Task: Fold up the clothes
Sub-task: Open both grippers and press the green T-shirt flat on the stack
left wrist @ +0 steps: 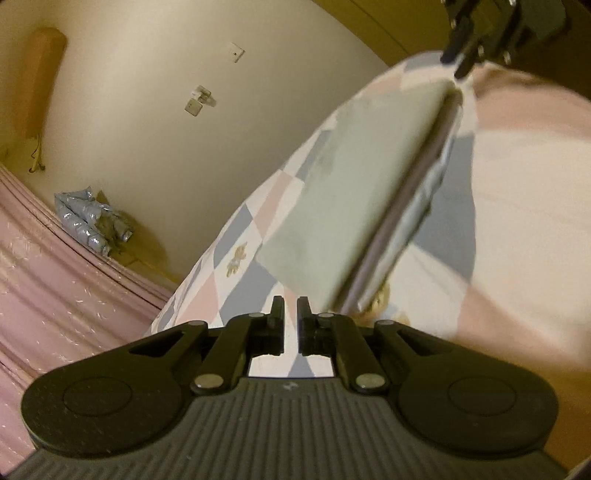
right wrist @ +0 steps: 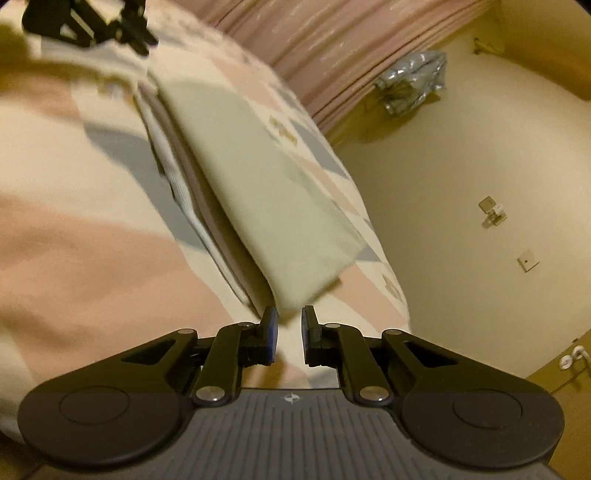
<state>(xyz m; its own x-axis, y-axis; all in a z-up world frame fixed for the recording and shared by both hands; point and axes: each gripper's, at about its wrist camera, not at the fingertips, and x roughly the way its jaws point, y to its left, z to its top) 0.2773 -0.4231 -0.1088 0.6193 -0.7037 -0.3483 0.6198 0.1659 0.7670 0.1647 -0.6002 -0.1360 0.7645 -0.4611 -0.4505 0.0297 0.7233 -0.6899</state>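
Observation:
A folded pale green garment lies on a bed with a pink, blue and white patchwork cover; a striped and a mauve layer show along its edge. It also shows in the right wrist view. My left gripper hovers at one end of the garment, jaws nearly closed with a thin gap, holding nothing. My right gripper is at the other end, slightly open and empty. Each gripper appears in the other's view: the right gripper and the left gripper.
A cream wall with sockets lies beyond the bed. Pink curtains hang at the side, with a crumpled silver bag by them. A door handle shows at the far right.

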